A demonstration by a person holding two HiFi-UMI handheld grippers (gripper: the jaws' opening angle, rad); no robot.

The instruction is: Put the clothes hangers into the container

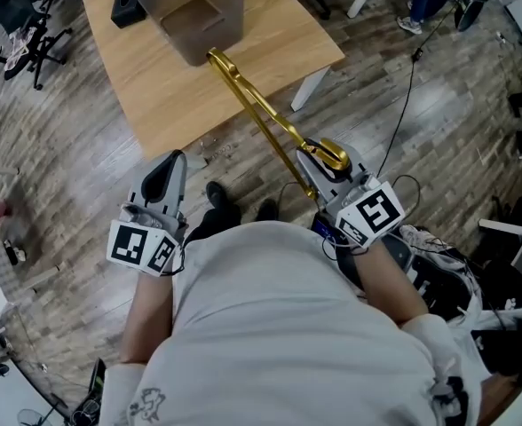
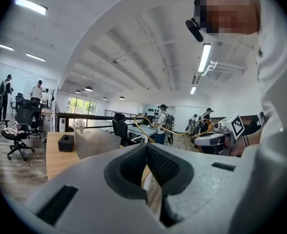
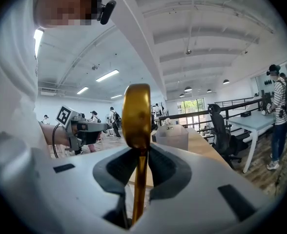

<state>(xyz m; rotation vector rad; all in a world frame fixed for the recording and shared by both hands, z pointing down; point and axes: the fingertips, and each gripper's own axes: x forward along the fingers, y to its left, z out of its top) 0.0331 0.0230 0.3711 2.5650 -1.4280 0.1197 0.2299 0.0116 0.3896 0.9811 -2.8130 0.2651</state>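
A gold clothes hanger [image 1: 261, 114] stretches from my right gripper [image 1: 328, 162] out over the floor to the table's edge. Its far end reaches the near side of the translucent container [image 1: 230, 11] on the wooden table [image 1: 154, 87]. In the right gripper view the right gripper [image 3: 138, 165] is shut on the hanger [image 3: 136, 116], whose rounded gold end stands up between the pads. My left gripper [image 1: 168, 171] hangs close to my body, off the table. In its own view the left gripper [image 2: 146, 152] is shut with nothing in it; the hanger [image 2: 158, 126] and container [image 2: 97, 143] lie ahead.
A black box [image 1: 126, 5] sits on the table left of the container. Wood floor lies between me and the table. Office chairs [image 1: 30, 34] stand at the left, cables and gear at the right. People stand in the room's background [image 2: 162, 123].
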